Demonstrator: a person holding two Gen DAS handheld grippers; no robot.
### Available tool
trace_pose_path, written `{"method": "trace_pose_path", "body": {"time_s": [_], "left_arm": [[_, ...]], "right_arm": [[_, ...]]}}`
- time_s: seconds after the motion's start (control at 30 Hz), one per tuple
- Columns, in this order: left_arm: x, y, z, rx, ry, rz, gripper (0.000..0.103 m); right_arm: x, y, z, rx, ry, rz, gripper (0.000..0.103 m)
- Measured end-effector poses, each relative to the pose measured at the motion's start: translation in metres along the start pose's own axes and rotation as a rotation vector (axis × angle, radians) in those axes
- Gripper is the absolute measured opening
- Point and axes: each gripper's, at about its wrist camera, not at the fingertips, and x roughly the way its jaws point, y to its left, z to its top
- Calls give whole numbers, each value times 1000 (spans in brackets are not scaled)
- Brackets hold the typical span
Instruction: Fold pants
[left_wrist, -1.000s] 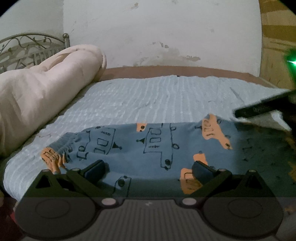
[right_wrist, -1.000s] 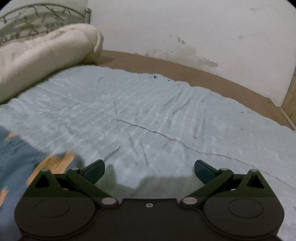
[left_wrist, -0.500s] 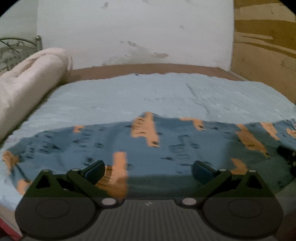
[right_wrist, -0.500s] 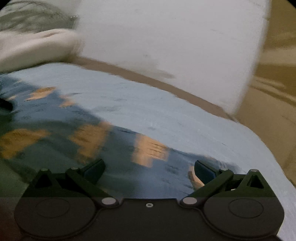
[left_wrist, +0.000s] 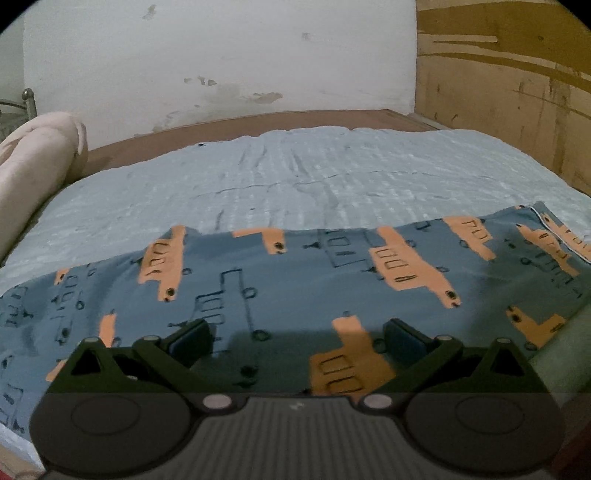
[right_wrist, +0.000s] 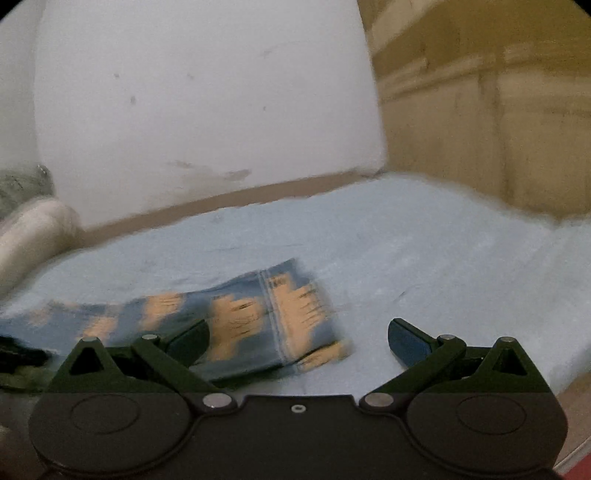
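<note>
Both views have swung rightward along the pants (left_wrist: 295, 280); left tongs (left_wrist: 295, 339) and right tongs (right_wrist: 297, 341) gape wide, empty.

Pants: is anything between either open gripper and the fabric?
Nothing visible. The pants lie flat on the bed, right under the left gripper; the right gripper faces their end.

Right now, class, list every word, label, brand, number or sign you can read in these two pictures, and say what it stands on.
None can be read. The pants carry only orange and outlined vehicle drawings, no letters. The right wrist view is blurred, so any small tag on the pants end cannot be made out. Both grippers, the bedsheet and the wall show no writing.
</note>
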Motion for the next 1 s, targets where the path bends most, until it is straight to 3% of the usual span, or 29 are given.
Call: {"method": "trace_pose_path", "body": {"time_s": [0.07, 0.23, 0.43, 0.6, 0.7, 0.8, 0.9, 1.0], "left_arm": [[0, -5, 2, 8, -2, -7, 102], [1, -12, -1, 26, 6, 3, 102], [-2, -6, 1, -19, 22, -16, 102], [1, -3, 12, -51, 29, -78, 102], [9, -8, 30, -67, 27, -164, 102], [24, -13, 46, -114, 58, -299, 102], [42, -10, 58, -234, 118, -454, 102], [55, -4, 67, -352, 146, -609, 102]], "right_arm": [[-2, -4, -4, 89, 26, 63, 102], [3, -10, -4, 234, 55, 118, 102], [18, -11, 5, 410, 47, 28, 97], [17, -15, -2, 492, -12, -127, 54], [18, -14, -5, 460, -12, -175, 41], [17, -9, -5, 391, -21, -198, 32], [21, 2, -1, 291, -40, -214, 17], [20, 20, 2, 140, -73, -221, 16]]}}
